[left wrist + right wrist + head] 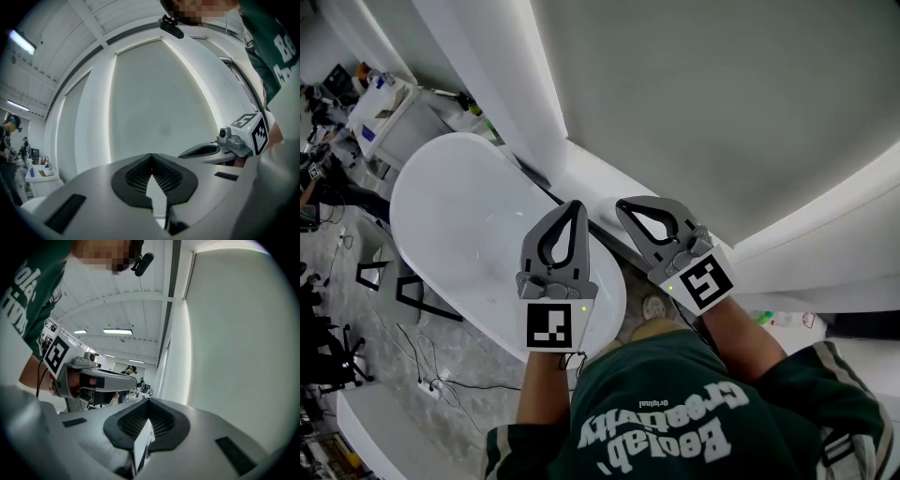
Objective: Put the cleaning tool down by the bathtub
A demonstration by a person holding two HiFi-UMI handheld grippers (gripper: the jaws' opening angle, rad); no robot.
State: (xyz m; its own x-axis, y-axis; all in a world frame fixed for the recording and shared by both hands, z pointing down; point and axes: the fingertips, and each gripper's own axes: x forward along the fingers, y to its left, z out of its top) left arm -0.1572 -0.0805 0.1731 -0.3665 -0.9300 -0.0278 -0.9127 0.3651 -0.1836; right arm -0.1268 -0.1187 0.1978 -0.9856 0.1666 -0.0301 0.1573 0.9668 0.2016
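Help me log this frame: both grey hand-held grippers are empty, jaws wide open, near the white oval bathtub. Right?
Wrong on the jaws: each gripper view shows them shut, not wide open. The left hand-held gripper and right hand-held gripper are empty, near the white oval bathtub.

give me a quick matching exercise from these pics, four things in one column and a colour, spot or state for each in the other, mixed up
Things
1. bathtub
2. shirt
3. left gripper
4. right gripper

Descriptions
a. shut and empty, off the bathtub toward the wall in the head view
b. white
c. dark green with pale lettering
d. shut and empty, over the bathtub's near end in the head view

Pairs: 1-b, 2-c, 3-d, 4-a
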